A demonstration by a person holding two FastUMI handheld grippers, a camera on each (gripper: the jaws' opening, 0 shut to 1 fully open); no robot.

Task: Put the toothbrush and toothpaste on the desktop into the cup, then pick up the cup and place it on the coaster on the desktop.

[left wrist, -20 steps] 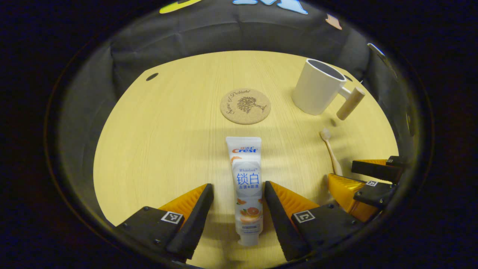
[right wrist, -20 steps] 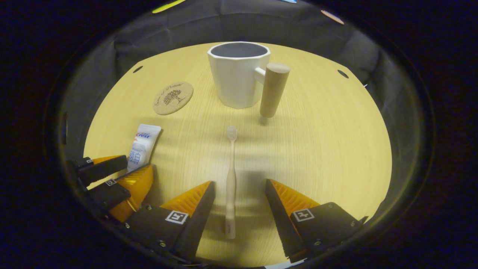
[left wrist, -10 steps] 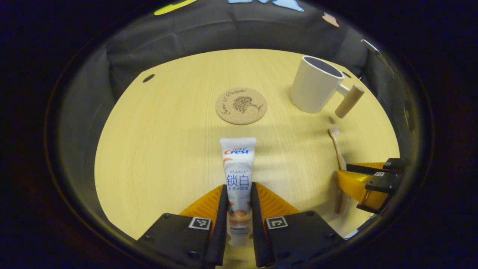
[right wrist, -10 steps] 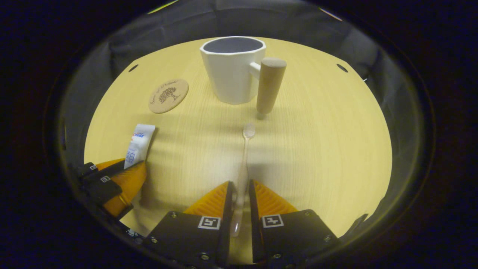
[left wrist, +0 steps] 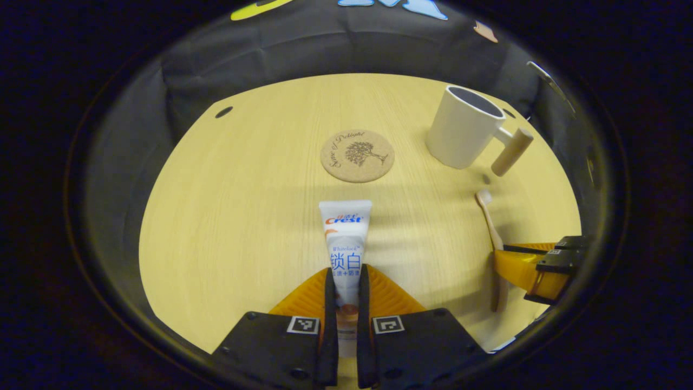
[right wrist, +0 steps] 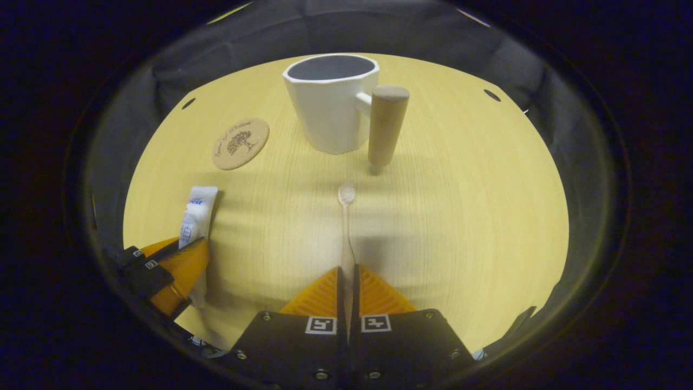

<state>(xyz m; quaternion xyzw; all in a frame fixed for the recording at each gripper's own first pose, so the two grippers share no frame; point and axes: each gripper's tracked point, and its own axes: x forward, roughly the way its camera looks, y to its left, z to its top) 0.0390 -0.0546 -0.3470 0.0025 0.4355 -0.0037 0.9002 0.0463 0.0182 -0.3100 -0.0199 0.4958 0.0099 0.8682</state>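
My left gripper is shut on the lower half of the white toothpaste tube, which points away from me along the wooden desktop. My right gripper is shut on the handle of the pale toothbrush, bristle end toward the cup. The white cup with a wooden peg handle stands upright just beyond the brush; it sits at the far right in the left gripper view. The round cork coaster lies ahead of the tube, and left of the cup.
The right gripper holding the toothbrush appears at the right edge of the left gripper view. The left gripper with the tube appears at the lower left of the right gripper view. Black cloth walls ring the desktop.
Both grippers went from open around their objects to shut on them: the left closed on the toothpaste tube, the right on the toothbrush handle. Cup and coaster stayed put.
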